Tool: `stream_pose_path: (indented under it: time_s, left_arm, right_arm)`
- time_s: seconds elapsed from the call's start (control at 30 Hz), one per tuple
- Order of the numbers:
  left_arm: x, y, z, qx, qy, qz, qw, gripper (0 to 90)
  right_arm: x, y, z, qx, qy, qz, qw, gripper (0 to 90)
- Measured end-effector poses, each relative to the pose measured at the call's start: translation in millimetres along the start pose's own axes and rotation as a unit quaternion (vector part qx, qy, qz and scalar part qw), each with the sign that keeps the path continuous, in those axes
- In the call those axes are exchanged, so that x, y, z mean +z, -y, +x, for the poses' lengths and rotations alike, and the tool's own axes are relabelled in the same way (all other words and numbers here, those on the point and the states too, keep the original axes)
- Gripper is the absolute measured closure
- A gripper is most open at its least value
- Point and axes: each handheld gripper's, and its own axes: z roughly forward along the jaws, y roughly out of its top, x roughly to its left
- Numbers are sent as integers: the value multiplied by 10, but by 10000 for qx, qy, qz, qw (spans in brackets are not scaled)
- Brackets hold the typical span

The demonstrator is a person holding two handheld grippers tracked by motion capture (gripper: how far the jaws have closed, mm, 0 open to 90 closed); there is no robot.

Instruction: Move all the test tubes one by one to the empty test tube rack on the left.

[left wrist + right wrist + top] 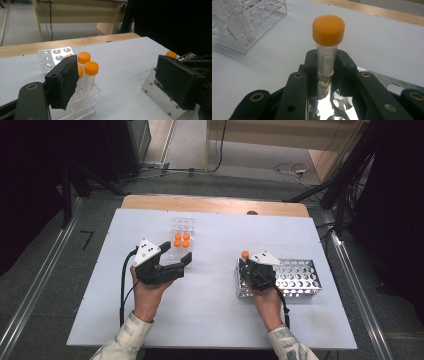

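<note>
My right gripper (246, 262) (327, 63) is shut on a clear graduated tube (326, 58) with an orange cap (245, 254) (328, 26), held upright. The tube's lower end is at a hole in the near-left corner of the perforated metal rack (295, 277) (372, 75). My left gripper (175, 252) (120, 82) stands wide open with nothing between its jaws, just beside the clear plastic rack (183, 226) (53, 53). Several orange-capped tubes (182, 239) (91, 68) stand in that rack's near rows. The left gripper view also shows the metal rack (160, 96) and the held tube's cap (171, 54).
Both racks sit on a white board (215, 310) on a wooden table (215, 204). The clear rack (262, 10) lies off to the left in the right gripper view. Dark stands and cables ring the table, with rails on the floor at both sides.
</note>
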Motion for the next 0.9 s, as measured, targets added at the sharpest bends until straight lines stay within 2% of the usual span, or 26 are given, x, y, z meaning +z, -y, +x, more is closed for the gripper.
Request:
stream_pose_path:
  time_s: [0.37, 0.9]
  left_arm:
    - [6, 5, -8, 47, -21, 22, 10000, 183]
    - [22, 15, -18, 59, 3, 65, 10000, 180]
  right_arm:
    - [-28, -6, -22, 56, -12, -95, 9999, 721]
    - [-185, -89, -36, 10, -57, -424, 9991, 724]
